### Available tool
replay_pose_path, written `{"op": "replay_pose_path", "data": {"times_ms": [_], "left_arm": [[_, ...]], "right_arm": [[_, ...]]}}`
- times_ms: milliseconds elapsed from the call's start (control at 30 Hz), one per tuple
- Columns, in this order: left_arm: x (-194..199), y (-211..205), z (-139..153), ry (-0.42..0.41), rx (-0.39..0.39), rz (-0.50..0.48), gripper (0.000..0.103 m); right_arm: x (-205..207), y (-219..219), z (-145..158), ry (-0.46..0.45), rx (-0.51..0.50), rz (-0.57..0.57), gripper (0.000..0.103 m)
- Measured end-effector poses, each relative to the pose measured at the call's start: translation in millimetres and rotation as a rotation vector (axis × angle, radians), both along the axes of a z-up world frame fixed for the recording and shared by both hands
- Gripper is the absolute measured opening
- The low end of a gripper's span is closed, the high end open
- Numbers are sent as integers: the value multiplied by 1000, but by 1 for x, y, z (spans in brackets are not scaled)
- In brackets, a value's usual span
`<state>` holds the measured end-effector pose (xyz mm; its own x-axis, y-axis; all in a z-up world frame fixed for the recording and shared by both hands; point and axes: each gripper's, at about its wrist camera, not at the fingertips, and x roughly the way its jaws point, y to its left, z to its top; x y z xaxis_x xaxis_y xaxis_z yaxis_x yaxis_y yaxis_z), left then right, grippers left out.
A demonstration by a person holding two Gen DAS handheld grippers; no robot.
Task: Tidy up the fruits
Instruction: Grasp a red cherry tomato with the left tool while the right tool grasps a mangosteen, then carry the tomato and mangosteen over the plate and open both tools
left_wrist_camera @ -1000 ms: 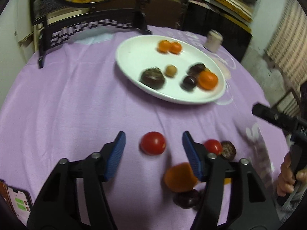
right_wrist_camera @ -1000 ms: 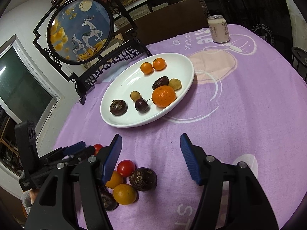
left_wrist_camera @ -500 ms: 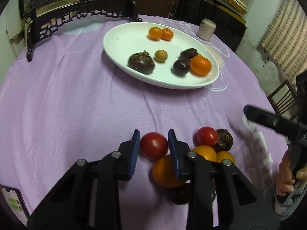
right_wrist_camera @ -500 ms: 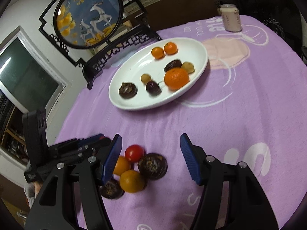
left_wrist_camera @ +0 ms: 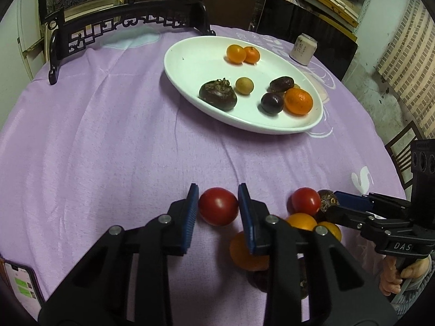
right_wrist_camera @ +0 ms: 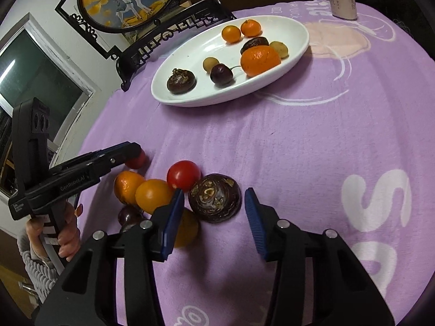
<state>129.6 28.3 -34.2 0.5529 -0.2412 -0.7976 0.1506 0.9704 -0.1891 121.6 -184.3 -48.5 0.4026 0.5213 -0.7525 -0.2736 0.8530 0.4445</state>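
My left gripper [left_wrist_camera: 217,188] is shut on a red tomato [left_wrist_camera: 218,207] that rests on the purple cloth. Right of it lies a pile: a second red tomato [left_wrist_camera: 305,201], several small oranges [right_wrist_camera: 152,194] and a dark cherry [right_wrist_camera: 130,216]. My right gripper [right_wrist_camera: 214,192] straddles a dark brown round fruit [right_wrist_camera: 214,202] at the pile's edge. Its jaws are closing, and a gap still shows beside the right pad. Farther back, a white oval plate [left_wrist_camera: 190,62] holds oranges, dark fruits and small yellow-brown ones.
A drinks can [left_wrist_camera: 303,49] stands behind the plate. A black carved stand [left_wrist_camera: 122,24] with a round picture fills the back left. A phone [left_wrist_camera: 21,285] lies at the near left edge. A person's hand [right_wrist_camera: 65,233] holds each gripper's handle.
The left jaws have closed onto the red tomato. The right gripper has come down closer to the pile, and its jaws have narrowed around the dark brown fruit.
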Motion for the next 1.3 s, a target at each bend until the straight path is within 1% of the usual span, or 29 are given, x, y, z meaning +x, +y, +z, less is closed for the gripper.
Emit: {"op": "replay_pose_path", "data": {"times_ms": [67, 100, 167, 267, 300, 467, 600, 700, 833, 1000, 1100, 1167, 1200, 1233, 1267, 1300], "left_arm": [[0, 0, 0, -1, 0, -1, 30], [1, 0, 0, -1, -2, -2, 30], [1, 0, -1, -1, -5, -1, 30], [1, 1, 0, -6, -10, 0, 30], [0, 1, 1, -8, -12, 1, 30], [-4, 2, 16, -54, -34, 2, 30], [3, -2, 34, -88, -25, -4, 30], [24, -6, 48, -104, -18, 1, 30], [58, -8, 58, -118, -17, 21, 30], [103, -8, 49, -101, -6, 59, 30], [125, -8, 40, -87, -7, 70, 30], [133, -9, 34, -75, -19, 65, 30], [135, -8, 30, -73, -32, 67, 34], [135, -7, 28, -74, -41, 68, 48], [134, -5, 26, -73, -48, 67, 53], [134, -5, 26, -70, -50, 65, 53]], "right_arm": [[-1, 2, 0, -14, -1, -2, 47], [-1, 3, 0, -16, 2, -4, 41], [0, 3, -1, -19, -2, -12, 39], [-1, 3, 2, -31, -26, -11, 38], [-2, 2, 5, -49, -34, -14, 38], [-6, -15, 27, -114, 6, -65, 38], [-1, -29, 36, -133, 45, -116, 38], [14, -31, 44, -136, 60, -140, 38], [44, -15, 55, -153, 47, -136, 38], [75, 19, 52, -145, 8, -77, 38], [90, 40, 49, -163, -26, -47, 38], [94, 50, 47, -179, -60, -29, 39], [95, 53, 46, -188, -80, -27, 44], [95, 54, 44, -198, -106, -35, 51], [95, 54, 43, -209, -125, -41, 57], [93, 51, 44, -230, -128, -49, 58]]}}
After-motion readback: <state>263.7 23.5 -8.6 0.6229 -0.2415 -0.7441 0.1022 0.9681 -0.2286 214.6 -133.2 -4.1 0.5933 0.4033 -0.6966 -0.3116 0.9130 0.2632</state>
